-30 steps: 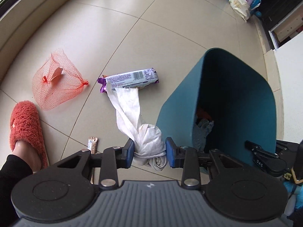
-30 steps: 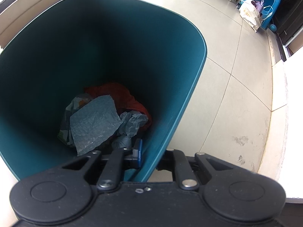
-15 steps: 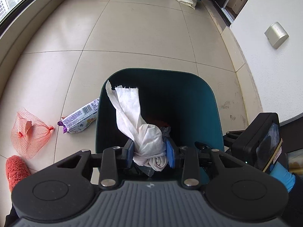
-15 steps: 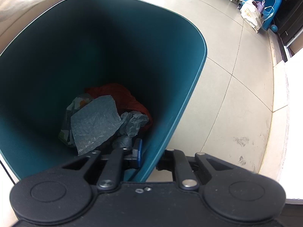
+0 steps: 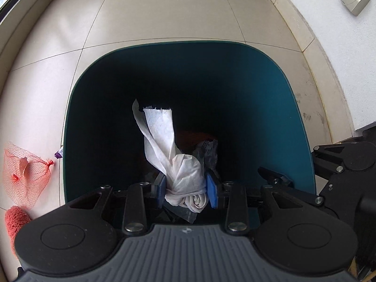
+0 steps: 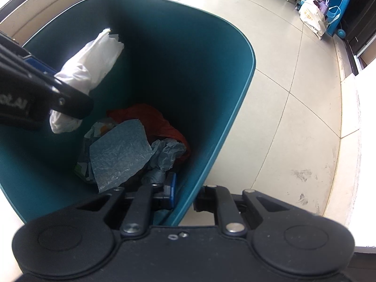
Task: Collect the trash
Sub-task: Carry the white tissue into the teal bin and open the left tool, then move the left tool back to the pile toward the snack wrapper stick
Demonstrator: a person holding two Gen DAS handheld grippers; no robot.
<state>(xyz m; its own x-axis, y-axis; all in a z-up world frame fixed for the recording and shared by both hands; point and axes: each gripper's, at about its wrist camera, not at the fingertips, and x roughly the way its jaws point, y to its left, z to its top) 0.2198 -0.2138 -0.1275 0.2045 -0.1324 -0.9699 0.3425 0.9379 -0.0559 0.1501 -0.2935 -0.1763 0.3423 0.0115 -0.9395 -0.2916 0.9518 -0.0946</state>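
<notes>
1. Left wrist view: the left gripper (image 5: 185, 189) pinches a twisted white tissue (image 5: 174, 159) over the mouth of the teal bin (image 5: 293, 108); the drop step is in hand.
2. Next, I judge, its jaws must spread to let go.
3. The right gripper (image 6: 184, 193) clamps the bin's rim, jaws nearly together.

Teal bin (image 5: 270, 89), white tissue (image 5: 164, 141), red net bag (image 5: 25, 178), beige floor tiles (image 5: 164, 11)

Tissue (image 5: 181, 162) above the bin (image 5: 270, 75) mouth — net bag (image 5: 23, 176) left of it, on the floor (image 5: 164, 7)
</notes>
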